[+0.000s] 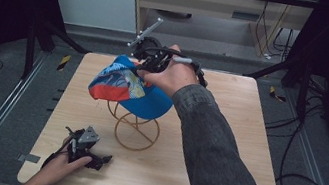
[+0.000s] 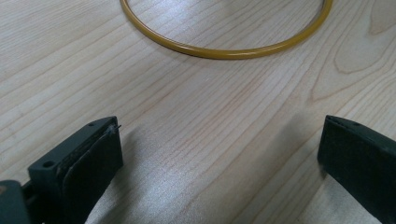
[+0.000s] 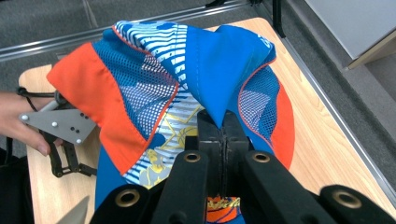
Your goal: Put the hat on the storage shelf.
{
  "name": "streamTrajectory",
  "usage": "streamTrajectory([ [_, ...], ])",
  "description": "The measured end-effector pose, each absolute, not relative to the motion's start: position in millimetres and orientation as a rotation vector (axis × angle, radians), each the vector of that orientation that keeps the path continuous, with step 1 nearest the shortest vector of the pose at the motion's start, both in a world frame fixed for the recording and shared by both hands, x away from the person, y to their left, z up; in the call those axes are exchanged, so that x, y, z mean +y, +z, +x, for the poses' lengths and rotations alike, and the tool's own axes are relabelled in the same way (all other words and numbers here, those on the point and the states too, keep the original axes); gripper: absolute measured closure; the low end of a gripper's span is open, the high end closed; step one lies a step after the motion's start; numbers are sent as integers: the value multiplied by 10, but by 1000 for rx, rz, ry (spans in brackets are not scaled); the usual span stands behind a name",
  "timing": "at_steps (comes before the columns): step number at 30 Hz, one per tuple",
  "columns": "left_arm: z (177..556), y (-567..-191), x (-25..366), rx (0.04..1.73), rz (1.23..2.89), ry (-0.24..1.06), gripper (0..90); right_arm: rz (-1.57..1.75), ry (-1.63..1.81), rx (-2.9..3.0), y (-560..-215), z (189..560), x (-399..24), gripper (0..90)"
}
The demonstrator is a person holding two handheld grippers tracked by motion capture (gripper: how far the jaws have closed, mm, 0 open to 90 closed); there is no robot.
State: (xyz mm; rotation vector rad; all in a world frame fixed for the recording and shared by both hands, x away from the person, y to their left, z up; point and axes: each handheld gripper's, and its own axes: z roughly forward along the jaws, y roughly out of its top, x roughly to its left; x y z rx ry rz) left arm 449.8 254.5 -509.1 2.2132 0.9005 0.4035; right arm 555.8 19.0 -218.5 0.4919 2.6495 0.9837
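**Lowering a pinched cap toward a wire stand**

Starting at the near left: resting the left gripper (image 1: 99, 158) low on the table (image 1: 224, 148), cradled by the left hand (image 1: 56, 168), apparently parked there to keep clear of the work at the centre while remaining close enough to help. Showing its jaws spread wide in the left gripper view, with bare wood grain between them and nothing held or touched. Pointing them toward the base ring of the wire stand (image 2: 224, 51), which lies a little beyond the tips and apart from them.

Moving to the middle: standing the yellow wire stand (image 1: 136, 128) near the table's centre, round base flat on the wood, upright loop rising beneath the cap (image 1: 127, 89). Hanging the blue, orange and mesh cap just above that loop, tilted, orange panel to the left, so probably on its way down over the frame; cannot tell whether fabric and wire touch yet.

Ending at the right: reaching in from the near right with the sleeve (image 1: 218, 152) and right hand (image 1: 173, 76), carrying the right gripper (image 1: 144, 66) over the far side of the cap. Clamping its jaws tight on a raised fold of blue fabric at the crown, as the right gripper view shows (image 3: 223, 126), pads nearly meeting through the cloth. Pinching at the top, it seems, to let the hollow underside hang open and settle over the stand.
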Motion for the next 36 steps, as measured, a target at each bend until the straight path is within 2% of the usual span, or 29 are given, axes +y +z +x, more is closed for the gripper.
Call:
streamTrajectory([
  [26,4499,-5094,2545,899,2211,402,0,487,947,2682,-2302,5575,254,874],
  [36,4499,-5093,2545,899,2211,402,0,516,975,2672,-2310,5568,178,778],
])
